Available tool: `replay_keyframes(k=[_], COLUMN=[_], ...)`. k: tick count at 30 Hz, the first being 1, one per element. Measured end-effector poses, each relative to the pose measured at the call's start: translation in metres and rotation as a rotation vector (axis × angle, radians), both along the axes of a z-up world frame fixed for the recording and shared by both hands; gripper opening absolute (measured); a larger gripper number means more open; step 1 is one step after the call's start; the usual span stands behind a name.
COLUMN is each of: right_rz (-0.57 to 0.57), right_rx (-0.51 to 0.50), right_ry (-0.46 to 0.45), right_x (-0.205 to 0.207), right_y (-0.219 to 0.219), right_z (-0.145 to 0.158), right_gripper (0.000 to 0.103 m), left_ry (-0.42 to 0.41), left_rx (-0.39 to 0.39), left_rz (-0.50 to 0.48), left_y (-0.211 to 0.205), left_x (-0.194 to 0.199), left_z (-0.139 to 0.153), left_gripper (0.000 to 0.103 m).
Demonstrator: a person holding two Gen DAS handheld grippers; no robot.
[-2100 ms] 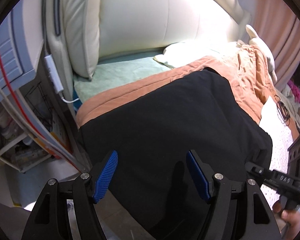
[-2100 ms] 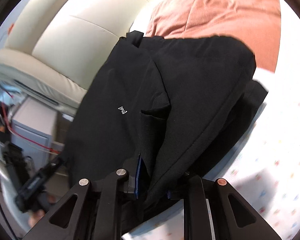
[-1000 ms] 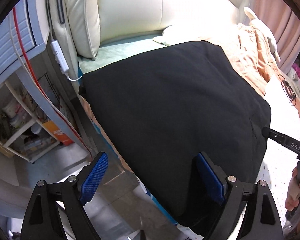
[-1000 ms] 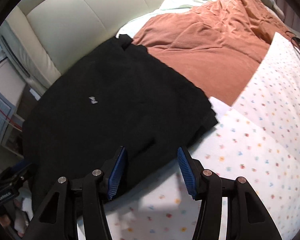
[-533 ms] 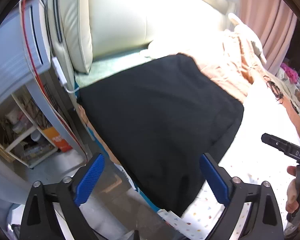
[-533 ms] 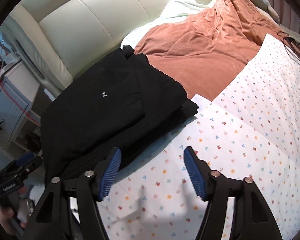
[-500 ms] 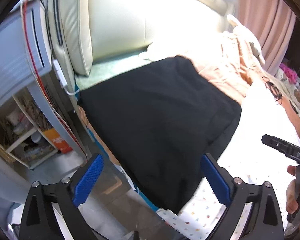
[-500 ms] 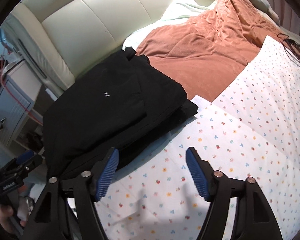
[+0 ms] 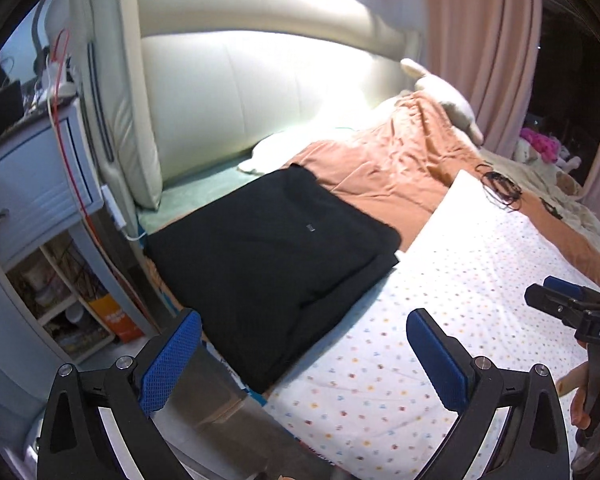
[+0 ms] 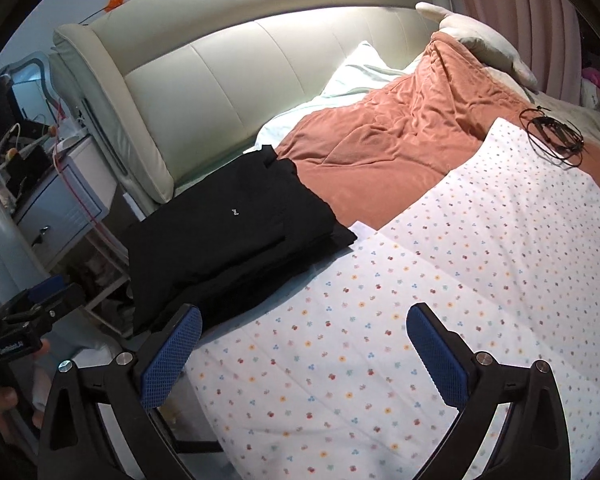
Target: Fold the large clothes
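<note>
The black garment (image 9: 272,256) lies folded flat at the corner of the bed (image 9: 460,320), near the cream headboard (image 9: 260,92). One side of it rests on the orange blanket (image 9: 384,172). Another side touches the white sheet with little coloured dots (image 10: 460,280). A tiny pale logo shows on top of the black cloth.

The left hand-held gripper (image 9: 300,354) is up in the air above the near edge of the bed. Its blue pads (image 9: 170,360) have just been spreading and now stand wide apart, with nothing between them. The right hand-held gripper (image 10: 300,354) hangs over the dotted sheet. Its jaws have just been opening too and are wide apart, holding nothing. Neither one touches the garment.

A grey bedside drawer unit (image 9: 32,184) with a red cable stands beside the bed. A black coiled cord (image 10: 556,132) lies far off on the bed. Pink curtains (image 9: 480,40) hang behind.
</note>
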State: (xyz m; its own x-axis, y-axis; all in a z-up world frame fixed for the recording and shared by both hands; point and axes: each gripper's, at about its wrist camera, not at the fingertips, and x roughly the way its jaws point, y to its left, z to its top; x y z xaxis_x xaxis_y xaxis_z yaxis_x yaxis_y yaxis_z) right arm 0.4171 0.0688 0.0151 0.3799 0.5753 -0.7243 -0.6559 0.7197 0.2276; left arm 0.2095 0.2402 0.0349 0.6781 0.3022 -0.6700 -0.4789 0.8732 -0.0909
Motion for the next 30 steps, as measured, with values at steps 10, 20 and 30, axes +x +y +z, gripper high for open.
replay_keyframes(k=[10,20,30], right_rz=[-0.038,-0.127,-0.209], right_rx=[0.015,0.035,0.042], right_ry=[-0.075,-0.176,-0.217], right_x=[-0.037,-0.078,-0.126], right_y=[-0.076,-0.155,-0.21], right_z=[0.03,0.056,0.067], right_gripper=[0.102,0.102,0.102], left_ry=[-0.075,-0.111,-0.153], left_rx=[0.037,0.071,0.077], left_rz=[-0.081,-0.179,-0.242], left_y=[-0.064,-0.137,-0.194], left_x=[-0.014,-0.041,-0.081], left_z=[0.028,0.038,0.04], left_gripper=[0.102,0.102,0.102])
